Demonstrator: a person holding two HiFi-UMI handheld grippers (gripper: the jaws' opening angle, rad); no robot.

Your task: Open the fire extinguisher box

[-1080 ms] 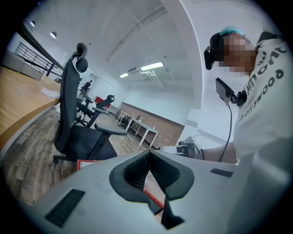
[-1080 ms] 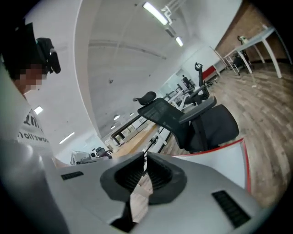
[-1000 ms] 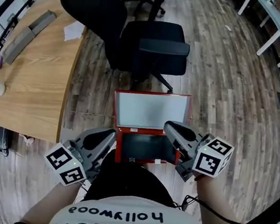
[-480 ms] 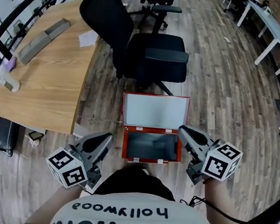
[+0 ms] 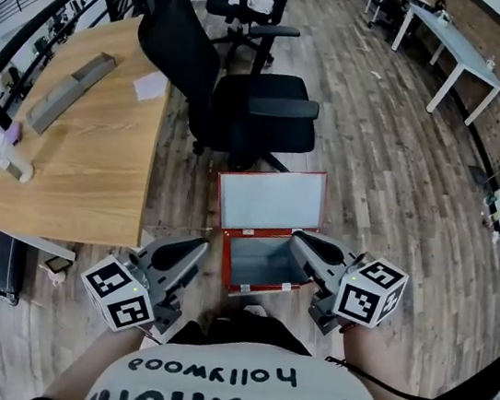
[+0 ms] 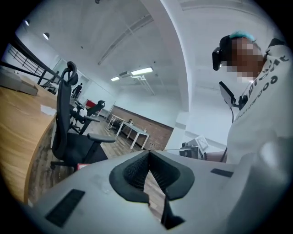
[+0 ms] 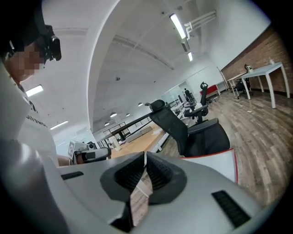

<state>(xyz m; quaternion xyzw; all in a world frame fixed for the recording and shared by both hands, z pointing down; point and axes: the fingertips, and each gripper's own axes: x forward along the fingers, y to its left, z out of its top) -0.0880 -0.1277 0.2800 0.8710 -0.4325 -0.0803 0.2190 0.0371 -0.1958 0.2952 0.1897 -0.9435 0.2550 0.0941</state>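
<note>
Calling this done: red metal fire extinguisher box (image 5: 260, 259) sits on the wood floor (image 5: 394, 169) before us, lid (image 5: 268, 202) swung fully back, our left gripper (image 5: 190, 251) and right gripper (image 5: 300, 240) both closed, empty.

The fire extinguisher box (image 5: 268, 202) is red with a pale grey inside, the office chair (image 5: 253, 116) above it black, the table (image 5: 87, 170) at left light wood-grain, and the grey left tongs (image 5: 196, 247) and right tongs (image 5: 300, 239) carry black-and-white square markers.
</note>
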